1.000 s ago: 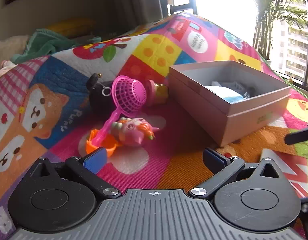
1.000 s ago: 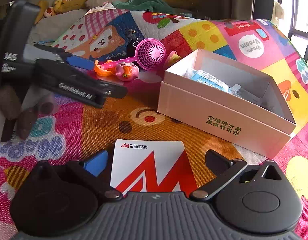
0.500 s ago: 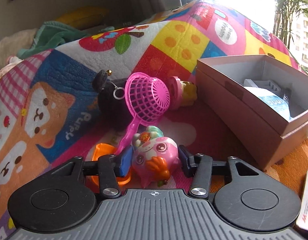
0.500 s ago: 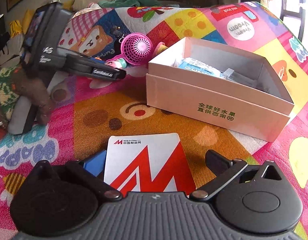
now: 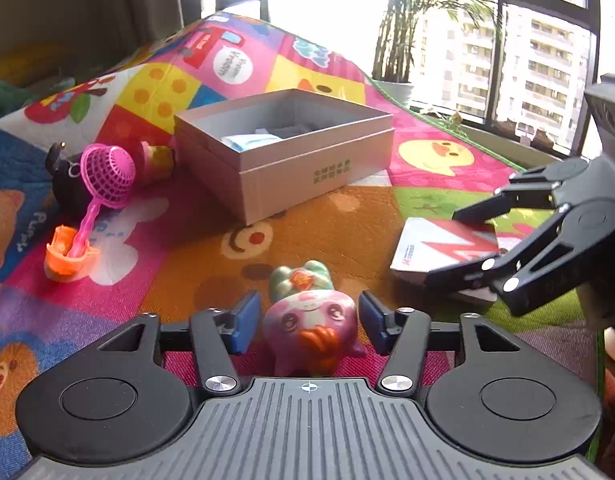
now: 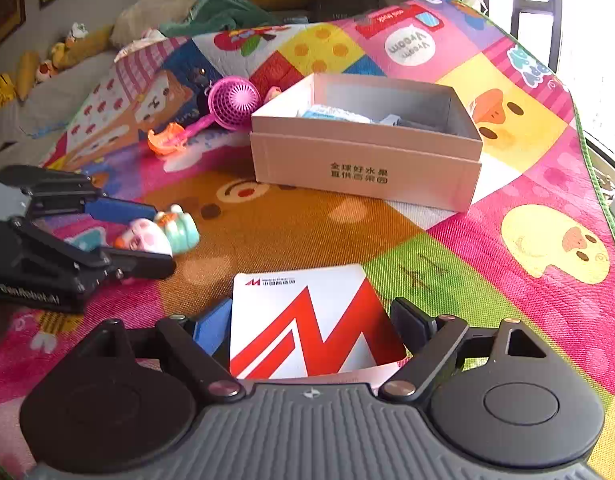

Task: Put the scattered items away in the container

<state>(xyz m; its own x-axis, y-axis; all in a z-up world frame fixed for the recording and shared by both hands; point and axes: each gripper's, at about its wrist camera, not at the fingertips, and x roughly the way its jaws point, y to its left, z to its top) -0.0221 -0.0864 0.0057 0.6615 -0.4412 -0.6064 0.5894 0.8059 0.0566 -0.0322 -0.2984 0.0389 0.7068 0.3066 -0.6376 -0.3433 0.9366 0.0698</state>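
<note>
In the box (image 5: 315,184), 12 o'clock: blue packet (image 5: 249,141) already stowed.
Left gripper (image 5: 309,320): jaws opening, pink toy (image 5: 311,324) loose between.
Right gripper (image 6: 311,328): closing round red-white card (image 6: 307,320).
Left out, 10 o'clock: pink scoop (image 5: 107,176).

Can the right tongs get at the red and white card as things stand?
Probably yes: the card already lies flat on the mat between the right tongs' closing jaws, with nothing over it; the left tongs stand apart, around the pink toy.
</note>
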